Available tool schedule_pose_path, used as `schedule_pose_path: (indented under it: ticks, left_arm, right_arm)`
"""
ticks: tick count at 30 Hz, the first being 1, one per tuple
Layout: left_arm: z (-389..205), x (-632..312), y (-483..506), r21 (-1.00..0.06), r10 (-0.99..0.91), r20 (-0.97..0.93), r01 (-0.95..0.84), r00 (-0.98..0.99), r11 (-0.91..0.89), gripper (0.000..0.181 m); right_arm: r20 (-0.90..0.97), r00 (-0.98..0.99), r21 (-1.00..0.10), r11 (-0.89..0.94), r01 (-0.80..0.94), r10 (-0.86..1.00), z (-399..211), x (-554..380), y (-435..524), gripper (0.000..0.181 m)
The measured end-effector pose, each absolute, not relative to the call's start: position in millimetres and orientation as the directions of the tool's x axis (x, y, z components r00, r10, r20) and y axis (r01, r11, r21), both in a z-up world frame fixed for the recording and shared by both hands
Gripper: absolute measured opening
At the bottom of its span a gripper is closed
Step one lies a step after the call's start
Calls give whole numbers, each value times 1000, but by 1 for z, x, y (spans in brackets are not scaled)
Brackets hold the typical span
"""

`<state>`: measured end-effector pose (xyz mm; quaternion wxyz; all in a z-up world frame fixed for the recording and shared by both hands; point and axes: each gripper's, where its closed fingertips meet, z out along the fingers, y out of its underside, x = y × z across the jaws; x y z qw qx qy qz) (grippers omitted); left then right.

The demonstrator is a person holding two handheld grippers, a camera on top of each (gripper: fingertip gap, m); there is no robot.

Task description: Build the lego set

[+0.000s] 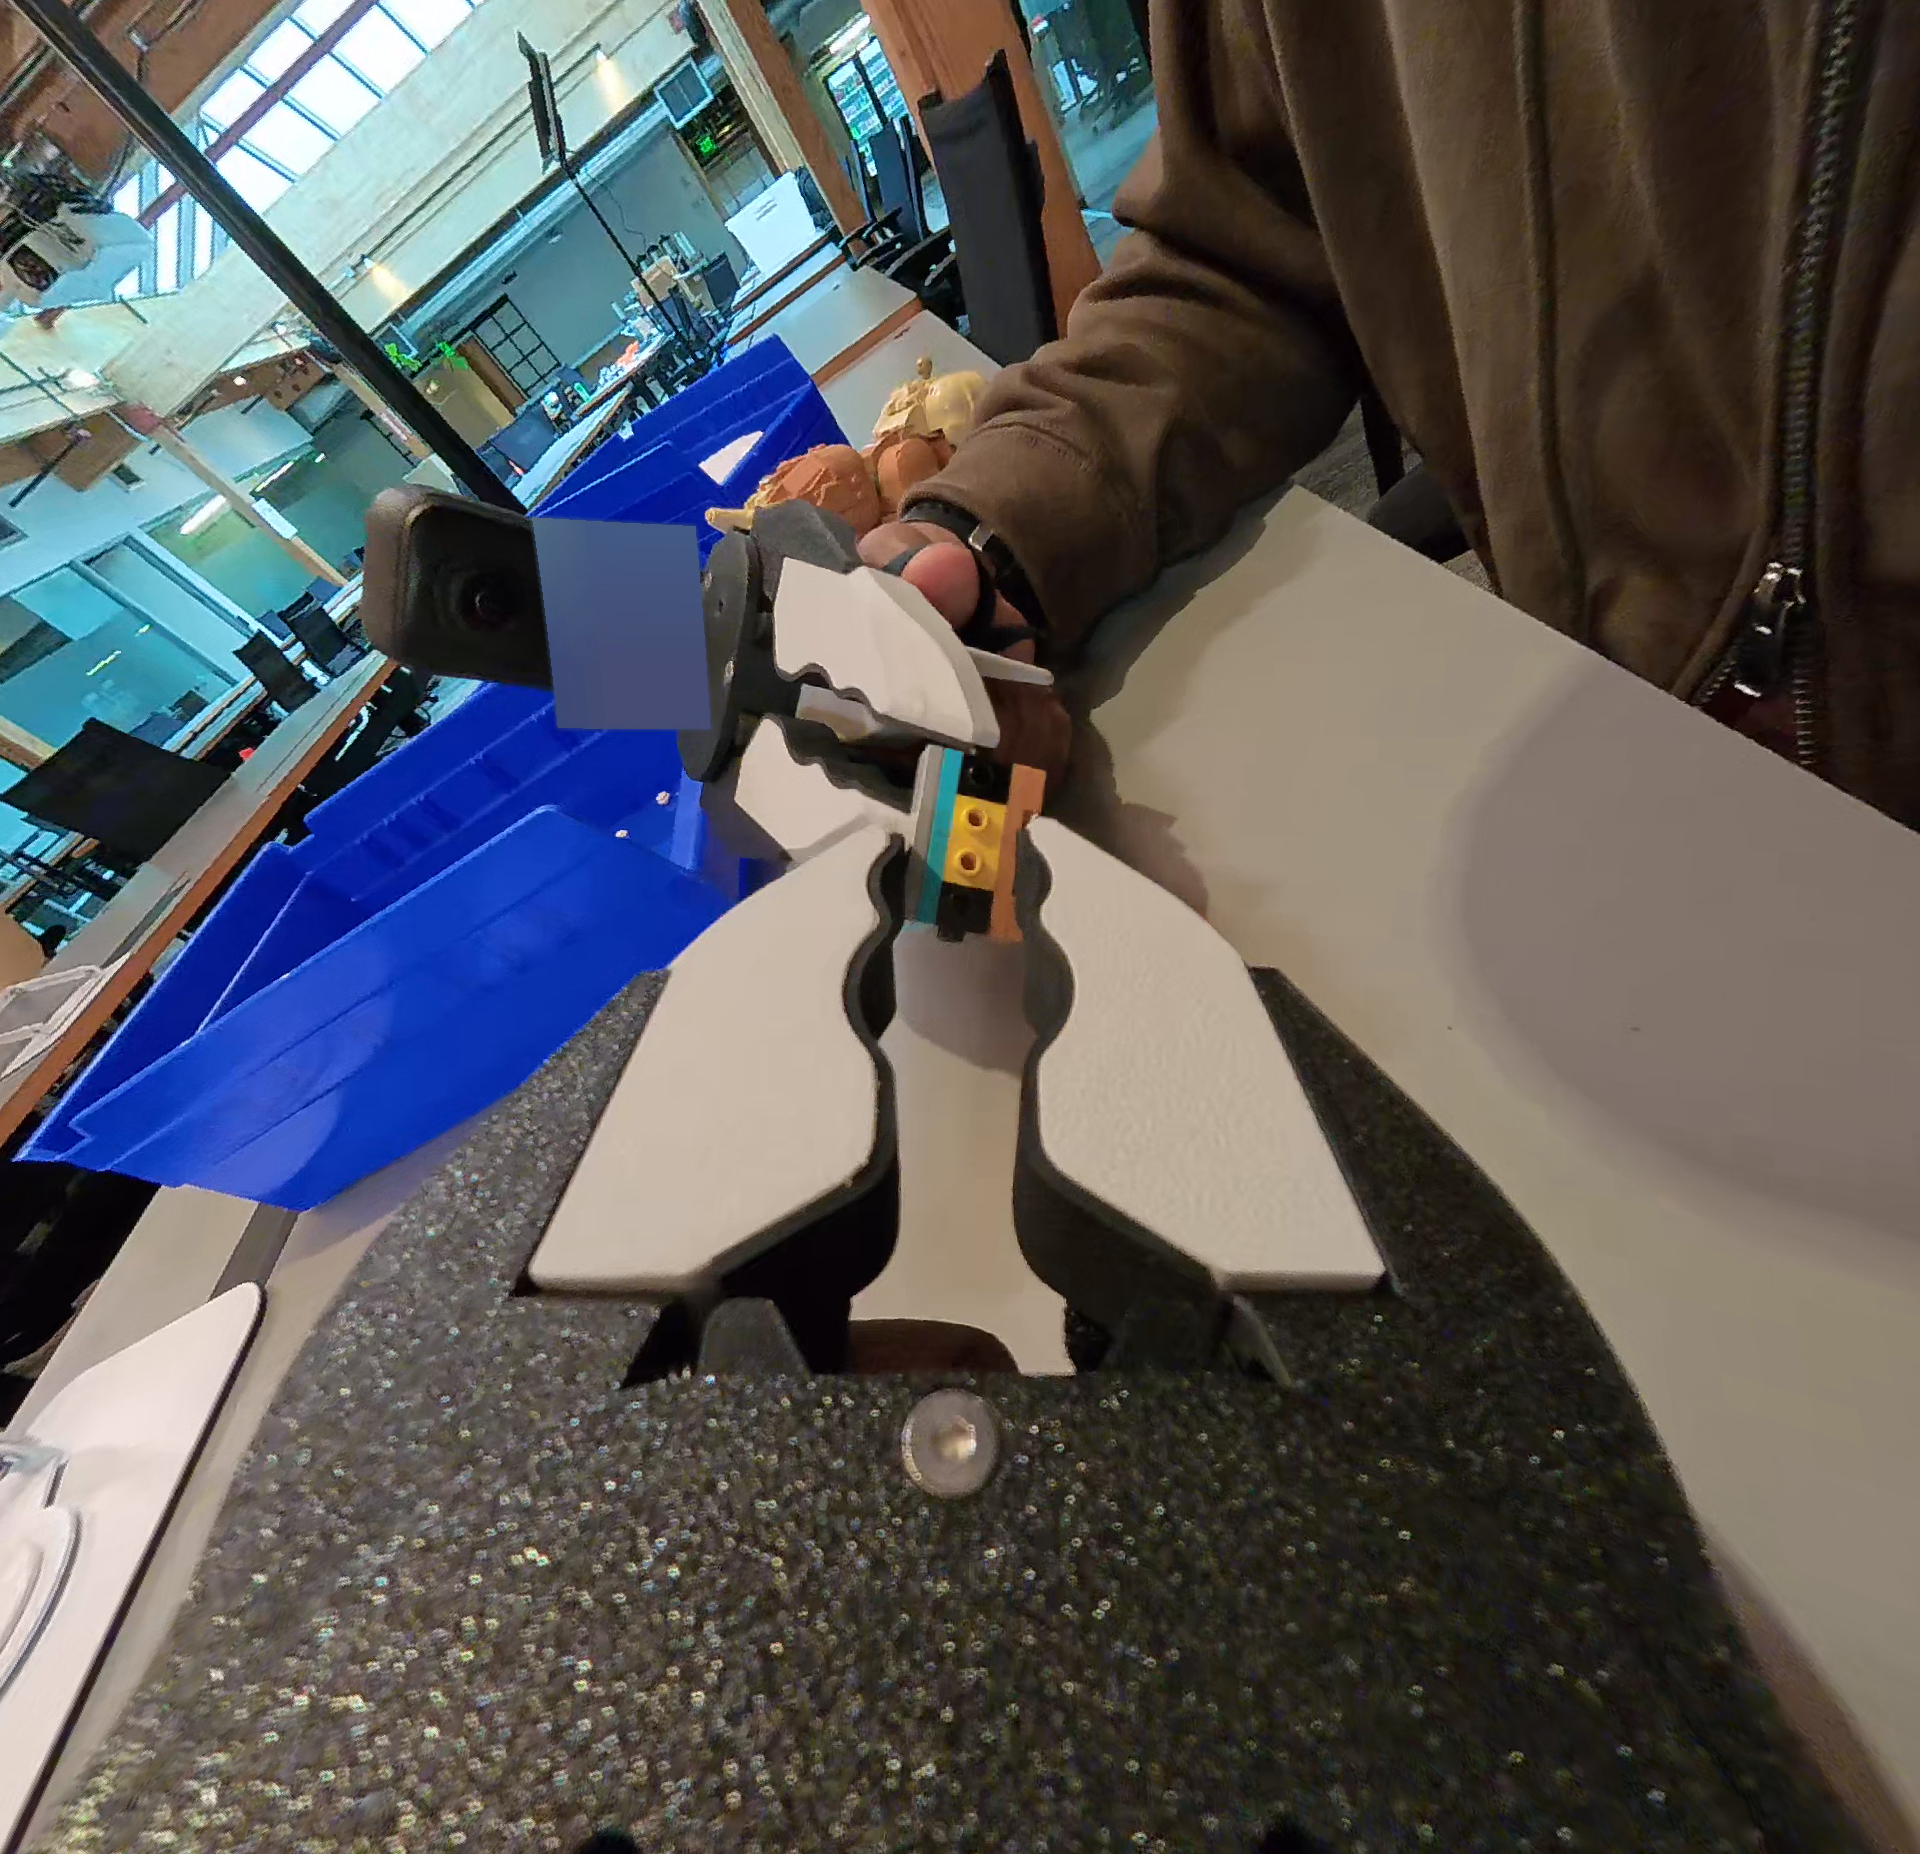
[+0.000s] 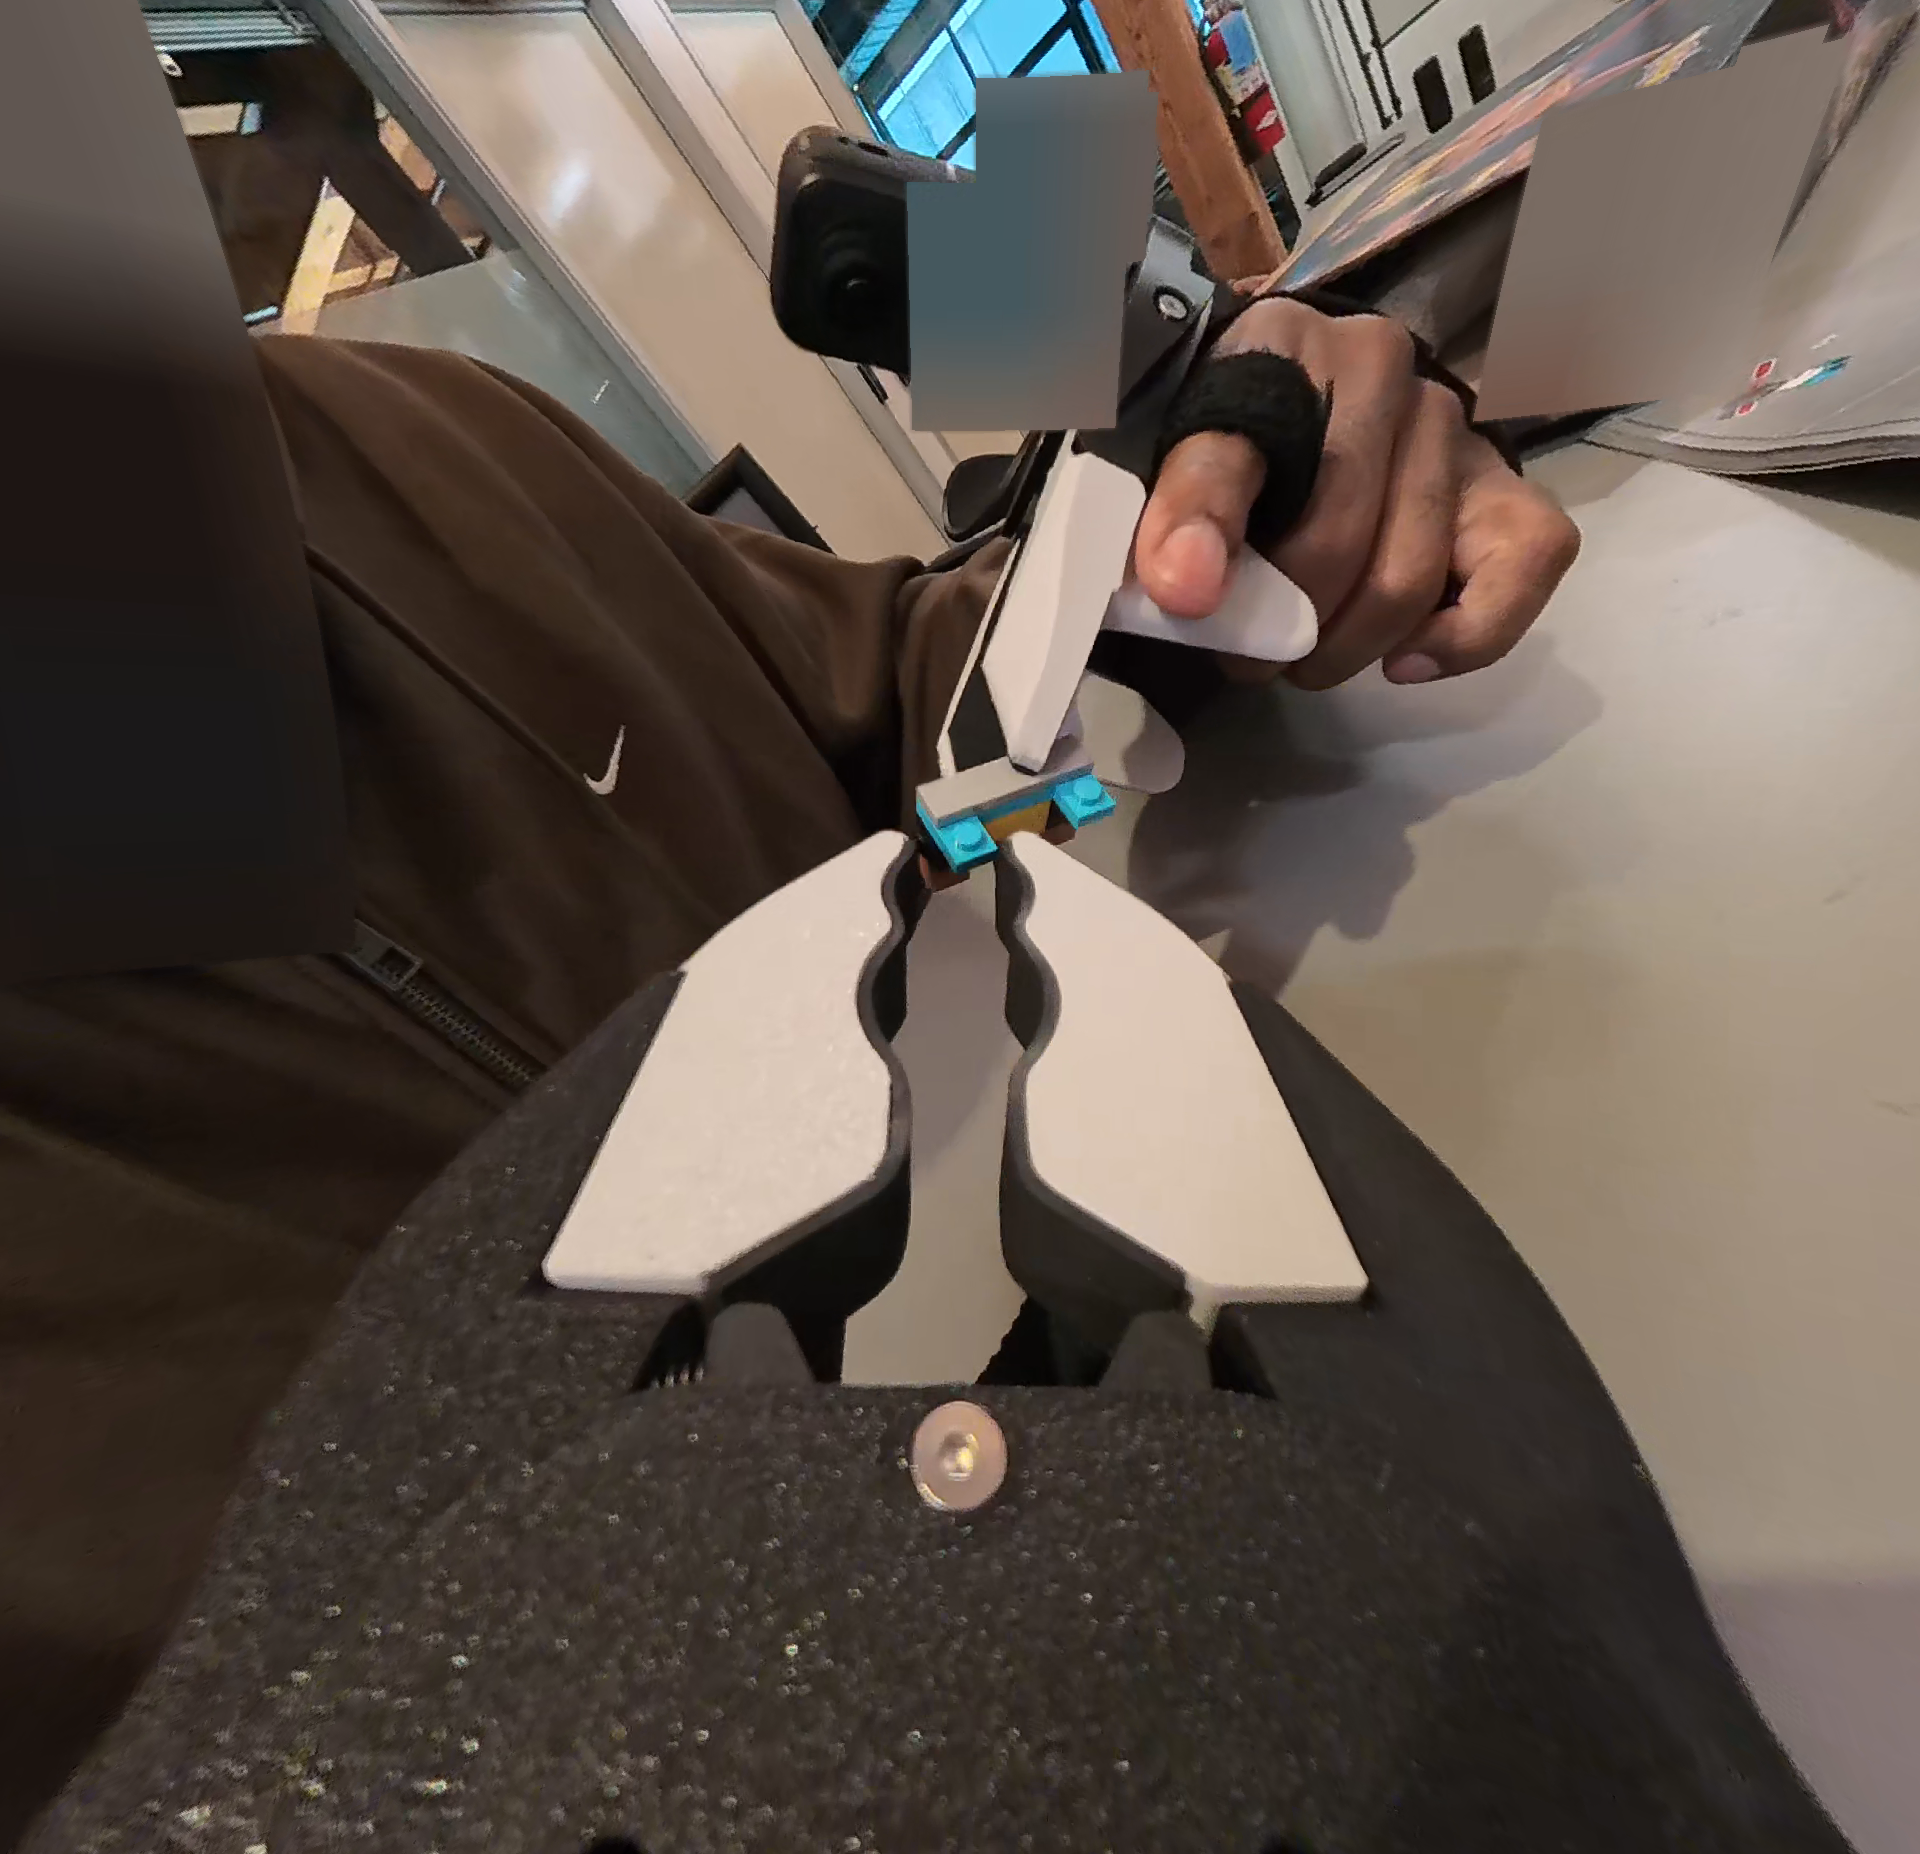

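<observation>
In the left wrist view, the left gripper (image 1: pixel 961 869) at frame centre is closed on a small lego stack (image 1: pixel 971 848) of teal, yellow, black and orange pieces held above the grey desk (image 1: pixel 1455 869), while the right gripper (image 1: pixel 940 755) just above also pinches the stack from the far side; blue bins (image 1: pixel 416 952) lie at left. In the right wrist view, the right gripper (image 2: pixel 961 859) is nearly closed on the stack (image 2: pixel 1013 817) at centre, with the left gripper (image 2: pixel 1023 760) gripping its grey top, held by a hand (image 2: pixel 1351 516) at upper right.

White tongs (image 1: pixel 961 859), brown zipped jacket (image 1: pixel 1558 298)
</observation>
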<state>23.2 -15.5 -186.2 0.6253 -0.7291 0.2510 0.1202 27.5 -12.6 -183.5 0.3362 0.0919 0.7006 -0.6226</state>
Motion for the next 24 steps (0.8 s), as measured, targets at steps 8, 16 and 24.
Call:
schedule_pose_path:
  ticks: [8,16,24]
  left_arm:
    - [-188,24,-16,-857,-230,-476,-506,849,-95,20]
    - [-192,21,-15,-860,-222,-465,-497,857,-115,21]
    - [-195,7,-15,-895,-177,-383,-411,907,-173,41]
  right_arm:
    - [-597,-751,-802,199,563,-283,-183,25,-11,11]
    - [-587,-766,-809,190,556,-263,-184,22,-12,9]
    - [-528,-827,-849,145,508,-192,-184,11,-11,8]
